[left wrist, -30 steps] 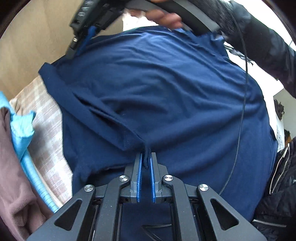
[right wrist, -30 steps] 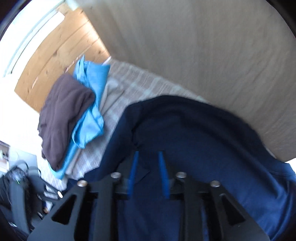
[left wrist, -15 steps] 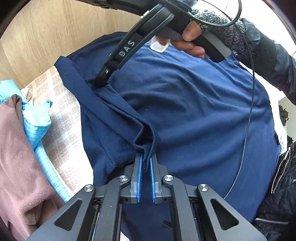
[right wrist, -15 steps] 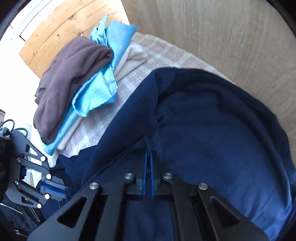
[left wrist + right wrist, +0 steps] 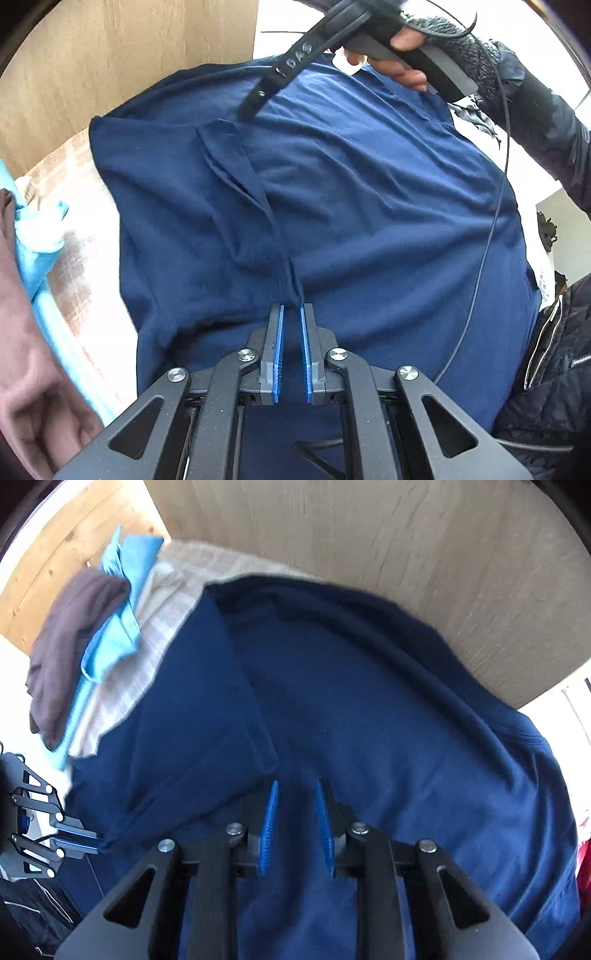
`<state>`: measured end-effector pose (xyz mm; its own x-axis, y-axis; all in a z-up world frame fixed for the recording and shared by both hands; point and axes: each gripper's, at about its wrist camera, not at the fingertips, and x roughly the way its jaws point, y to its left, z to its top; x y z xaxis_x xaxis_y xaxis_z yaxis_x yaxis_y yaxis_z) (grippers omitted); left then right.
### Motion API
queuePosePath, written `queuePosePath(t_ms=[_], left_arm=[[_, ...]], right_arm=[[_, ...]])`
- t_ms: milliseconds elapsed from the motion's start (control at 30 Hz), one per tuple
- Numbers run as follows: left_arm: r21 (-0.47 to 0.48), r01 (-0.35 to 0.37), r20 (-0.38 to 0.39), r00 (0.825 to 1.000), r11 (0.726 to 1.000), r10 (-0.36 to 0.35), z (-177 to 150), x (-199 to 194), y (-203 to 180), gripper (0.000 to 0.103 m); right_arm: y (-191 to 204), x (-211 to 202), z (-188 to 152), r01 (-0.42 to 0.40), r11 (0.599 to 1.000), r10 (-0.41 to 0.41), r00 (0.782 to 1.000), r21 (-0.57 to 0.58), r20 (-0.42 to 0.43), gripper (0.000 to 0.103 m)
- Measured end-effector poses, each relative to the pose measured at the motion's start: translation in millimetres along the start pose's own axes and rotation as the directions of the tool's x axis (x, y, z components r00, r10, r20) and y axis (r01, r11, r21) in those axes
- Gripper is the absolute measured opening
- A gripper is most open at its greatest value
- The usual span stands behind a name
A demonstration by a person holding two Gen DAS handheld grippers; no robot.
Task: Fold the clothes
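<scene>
Both hand-held grippers empty: left (image 5: 291,308) slightly parted, right (image 5: 295,788) wider, over navy shirt (image 5: 369,709).

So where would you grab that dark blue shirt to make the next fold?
Probably the folded side edge of the shirt, coming from the side near the clothes pile. That edge overhangs the checked cloth, so open tongs could likely slip around it.

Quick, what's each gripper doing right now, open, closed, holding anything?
Left gripper: open, navy shirt fold just at its tips, not clamped.
Right gripper: open, holding nothing.
</scene>
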<state>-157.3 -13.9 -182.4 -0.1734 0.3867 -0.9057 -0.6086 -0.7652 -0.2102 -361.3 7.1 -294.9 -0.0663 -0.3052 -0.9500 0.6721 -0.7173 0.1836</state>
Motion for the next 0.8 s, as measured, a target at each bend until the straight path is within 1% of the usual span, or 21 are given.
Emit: queuePosePath(t_ms=[33,67,100,133,200,267,333,400,467,500,533,567,600,667,733,767,800], left_arm=[[-0.021,-0.018,0.011,1.0,1.0,0.018,-6,-7,2,0.012],[-0.051,-0.04,0.02,0.999,0.998,0.041,-12,-15,6,0.014],[-0.088,-0.059,0.025,0.998,0.994,0.062,-20,-23,12,0.016],[-0.122,-0.076,0.023,0.997,0.99,0.079,-27,-28,17,0.016],[-0.177,-0.114,0.009,0.993,0.978,0.117,-38,-32,27,0.016],[-0.196,-0.138,0.003,0.99,0.971,0.141,-40,-31,31,0.016],[-0.197,-0.147,0.017,0.988,0.969,0.153,-36,-30,35,0.016],[-0.202,-0.135,0.054,0.987,0.97,0.149,-25,-26,39,0.016],[-0.2,-0.115,0.087,0.987,0.973,0.135,-13,-20,43,0.017],[-0.194,-0.119,0.076,0.988,0.974,0.136,-8,-12,45,0.017],[-0.191,-0.139,0.045,0.988,0.972,0.15,-5,-3,47,0.017],[-0.189,-0.163,0.008,0.986,0.968,0.168,-4,7,49,0.017],[-0.188,-0.17,-0.004,0.985,0.967,0.172,-4,9,50,0.017],[-0.187,-0.162,0.001,0.986,0.969,0.165,-7,7,51,0.018],[-0.19,-0.154,0.009,0.987,0.97,0.158,-9,4,52,0.018],[-0.196,-0.149,0.016,0.988,0.969,0.155,-10,2,53,0.018],[-0.203,-0.145,0.019,0.988,0.968,0.152,-10,1,54,0.018]], right_arm=[[4,-5,3,-0.009,1.0,0.009,0.999,0.0,0.033,0.022],[9,-4,7,-0.02,1.0,0.021,0.999,-0.014,0.043,0.025],[15,-3,10,-0.03,0.999,0.032,0.998,-0.027,0.053,0.029],[21,-1,14,-0.041,0.998,0.043,0.997,-0.041,0.062,0.036],[32,1,21,-0.061,0.996,0.067,0.995,-0.068,0.08,0.036],[44,4,28,-0.08,0.992,0.089,0.991,-0.096,0.095,0.036],[52,11,24,-0.084,0.989,0.094,0.993,-0.123,0.072,0.036],[55,17,18,-0.083,0.985,0.09,0.995,-0.15,0.04,0.036],[59,25,11,-0.037,0.985,0.037,0.999,-0.169,-0.004,0.036],[57,29,7,0.0,0.985,-0.006,0.999,-0.173,-0.038,0.036],[53,31,1,0.041,0.983,-0.055,0.995,-0.18,-0.078,0.036],[48,32,-4,0.082,0.979,-0.105,0.987,-0.186,-0.119,0.036],[42,29,-10,0.124,0.975,-0.155,0.975,-0.183,-0.162,0.036],[32,19,-15,0.2,0.962,-0.235,0.954,-0.188,-0.186,0.036],[27,4,-6,0.175,0.976,-0.191,0.974,-0.133,-0.12,0.036],[28,0,3,0.125,0.987,-0.133,0.988,-0.096,-0.082,0.036],[31,-2,11,0.081,0.994,-0.084,0.996,-0.071,-0.042,0.036]])
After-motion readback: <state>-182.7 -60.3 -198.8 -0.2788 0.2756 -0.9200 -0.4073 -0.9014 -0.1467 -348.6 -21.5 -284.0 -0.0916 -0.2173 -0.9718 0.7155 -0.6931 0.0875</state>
